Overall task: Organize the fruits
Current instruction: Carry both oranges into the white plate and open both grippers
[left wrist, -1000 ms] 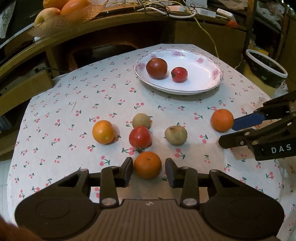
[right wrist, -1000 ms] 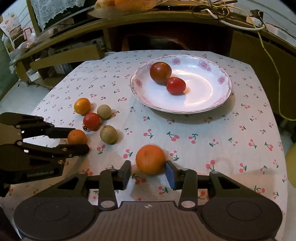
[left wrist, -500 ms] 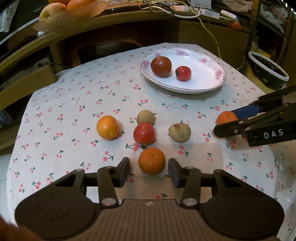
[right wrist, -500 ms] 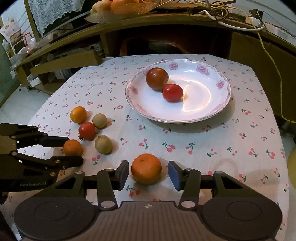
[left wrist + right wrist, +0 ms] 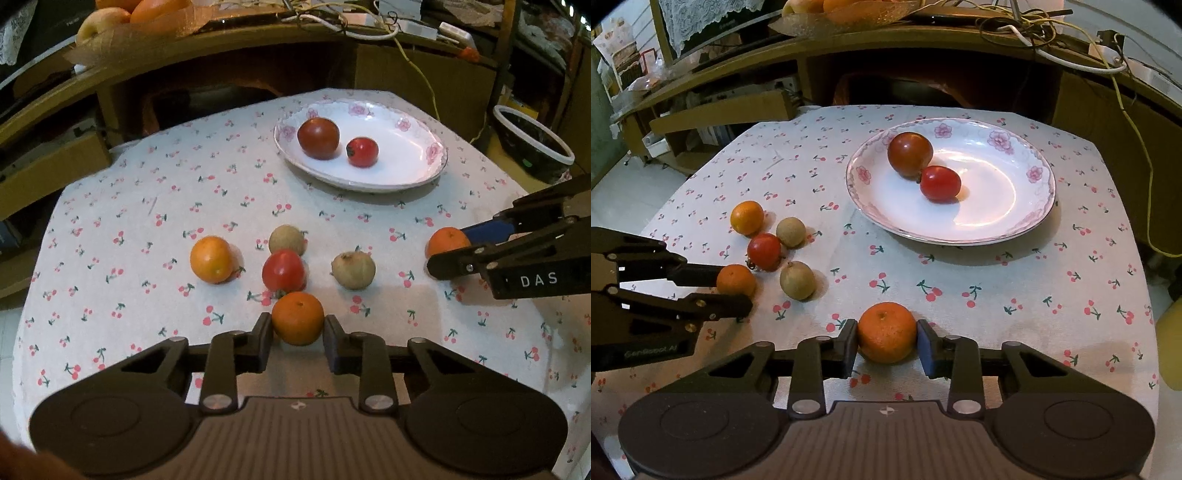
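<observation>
A white flowered plate (image 5: pixel 402 162) (image 5: pixel 993 210) at the far side of the table holds a dark red tomato (image 5: pixel 318 138) and a smaller red tomato (image 5: pixel 362 151). My left gripper (image 5: pixel 298 326) is shut on a small orange (image 5: pixel 297 321), with both pads against its sides on the cloth. My right gripper (image 5: pixel 886 334) is closing its jaws, and its pads touch both sides of another orange (image 5: pixel 886 328). Each gripper shows in the other view: the left gripper (image 5: pixel 737 291), the right gripper (image 5: pixel 448 247). Loose on the cloth lie a yellow-orange fruit (image 5: pixel 211 259), a red tomato (image 5: pixel 283 270) and two brownish-green fruits (image 5: pixel 287 240) (image 5: pixel 353 270).
The cherry-print tablecloth (image 5: pixel 129 229) covers a small table whose edges fall away left and right. A wooden shelf behind carries a fruit basket (image 5: pixel 129 14) and cables (image 5: pixel 354 26). A dark bowl with a white rim (image 5: pixel 532 147) sits off the table's right side.
Both pairs of jaws have closed in from a wider gap onto the oranges between them. Neither orange has left the cloth.
</observation>
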